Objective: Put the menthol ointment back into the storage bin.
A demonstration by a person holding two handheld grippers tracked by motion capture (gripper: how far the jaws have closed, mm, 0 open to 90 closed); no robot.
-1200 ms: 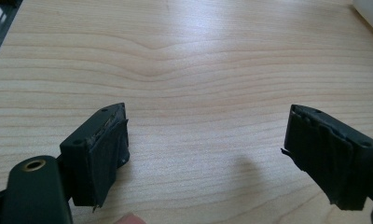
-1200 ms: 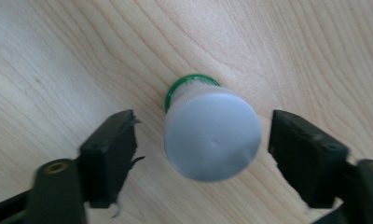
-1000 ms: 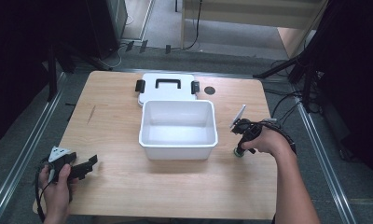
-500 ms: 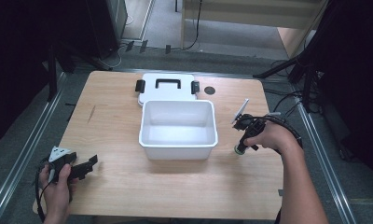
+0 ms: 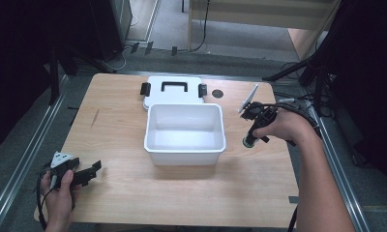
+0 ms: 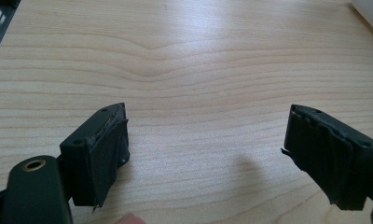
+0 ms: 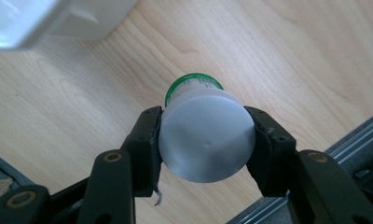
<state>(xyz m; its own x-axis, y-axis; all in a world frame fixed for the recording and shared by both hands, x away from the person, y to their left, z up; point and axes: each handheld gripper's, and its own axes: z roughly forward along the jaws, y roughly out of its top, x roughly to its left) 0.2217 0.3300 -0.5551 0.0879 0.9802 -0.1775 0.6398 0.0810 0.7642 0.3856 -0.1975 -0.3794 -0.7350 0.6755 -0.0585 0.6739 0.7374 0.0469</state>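
So right now I've got the little bottle (image 7: 204,133) pinched in my right gripper (image 7: 204,140), jaws closed snug on either side of its white cap, with the green-rimmed end pointing down at the table (image 5: 124,121). In the high view the bottle (image 5: 249,140) hangs just off the right wall of the white bin (image 5: 184,151), lifted clear of the wood, not over the opening yet. I'd call this the carry step: pickup looks done, drop-off isn't.

Next move, as I see it, is to swing my right hand (image 5: 283,126) left so the bottle clears the bin's rim, get it over the empty inside, lower a bit and then let the jaws go. Main thing to watch is clipping the rim on the way over, since I'm holding it pretty low beside the wall.

Pose-wise: my right forearm comes in from the bottom right, wrist bent so the gripper points down and slightly toward the bin, grey plate sticking up behind it. My left gripper (image 5: 96,168) is parked near the front-left corner of the table, lying low over the wood, jaws spread wide with nothing between them, just bare wood grain in the left gripper view. The bin's lid (image 5: 172,92) sits behind the bin, touching it or close to it, handle up.
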